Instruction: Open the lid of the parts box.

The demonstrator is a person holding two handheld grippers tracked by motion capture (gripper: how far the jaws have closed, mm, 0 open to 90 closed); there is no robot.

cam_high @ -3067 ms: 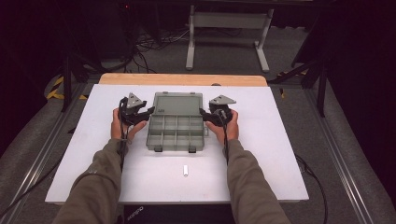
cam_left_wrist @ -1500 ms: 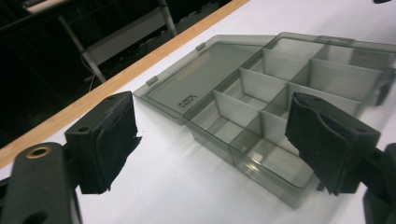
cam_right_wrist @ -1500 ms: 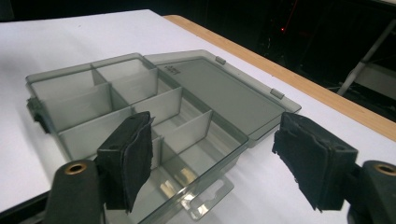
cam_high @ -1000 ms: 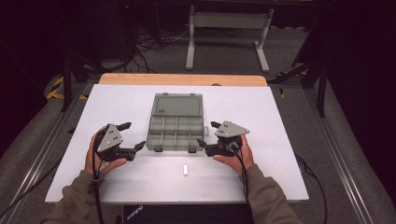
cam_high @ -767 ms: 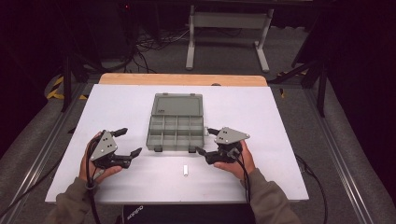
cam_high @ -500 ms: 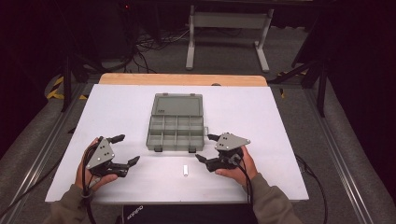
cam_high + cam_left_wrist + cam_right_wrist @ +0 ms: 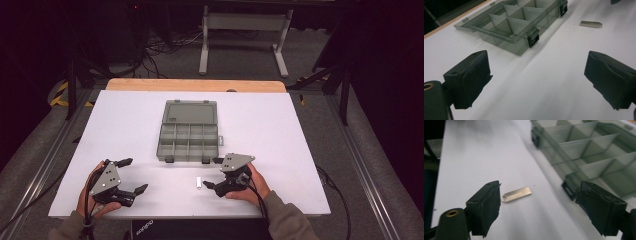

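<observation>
Your left gripper [image 7: 125, 175] sits low at the near left with its fingers [image 7: 471, 77] spread wide, having just been opening with nothing between them, while your right gripper [image 7: 214, 173] rests near right, fingers [image 7: 486, 207] likewise apart and empty, both forearms entering from below.

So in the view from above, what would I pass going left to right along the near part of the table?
Left black two-jaw tool → small silver metal tab → right black two-jaw tool, all on the white table.
</observation>
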